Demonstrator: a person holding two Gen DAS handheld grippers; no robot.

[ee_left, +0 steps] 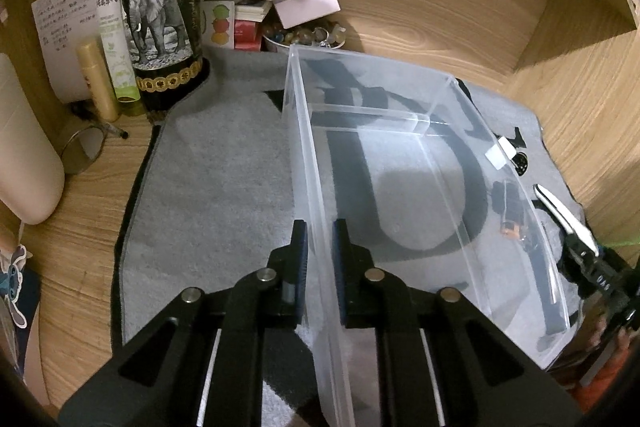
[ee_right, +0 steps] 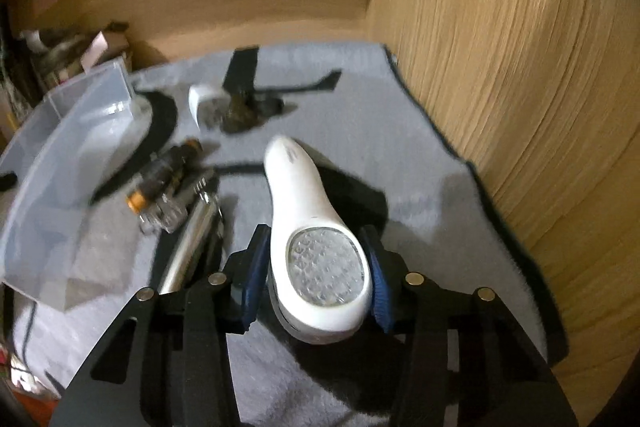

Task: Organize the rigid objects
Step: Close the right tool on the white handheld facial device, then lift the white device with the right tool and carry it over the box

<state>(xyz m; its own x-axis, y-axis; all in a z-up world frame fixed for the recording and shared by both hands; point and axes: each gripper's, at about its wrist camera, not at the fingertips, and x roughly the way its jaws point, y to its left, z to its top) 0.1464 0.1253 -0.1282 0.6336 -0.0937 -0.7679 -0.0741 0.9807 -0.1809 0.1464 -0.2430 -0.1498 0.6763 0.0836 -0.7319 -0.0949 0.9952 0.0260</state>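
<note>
Your left hand-held gripper point(ee_left: 320, 271) is clamped on the near long wall of the clear bin point(ee_left: 304, 147), one pad outside the wall and one inside. The bin sits on the grey mat point(ee_left: 216, 179) that covers the wooden worktop point(ee_left: 440, 15), and a clear divider crosses it toward the far end. Nothing lies in the part of the bin you can see.

Your right hand-held gripper point(ee_right: 318, 271) is closed on the white device point(ee_right: 304, 211), with a blue pad pressed to each side of its wide head. The round, dimpled face of the head points up at the camera, and the narrow handle runs away from you, raised above the mat point(ee_right: 392, 155).

To the left of the device, on the mat, lie a chrome tube point(ee_right: 192, 239), a small clear bottle point(ee_right: 168, 217) and a dark cylinder with an orange ring point(ee_right: 160, 179), all close together just beside the bin point(ee_right: 52, 163). Farther back sit a white cap point(ee_right: 200, 103) and a dark, blurred lump point(ee_right: 240, 115).

From the left wrist view, clutter stands behind the bin at the back left: a black elephant bottle point(ee_left: 160, 11), a green spray point(ee_left: 112, 15), a gold tube point(ee_left: 98, 79) and a bowl of beads point(ee_left: 304, 35).
</note>
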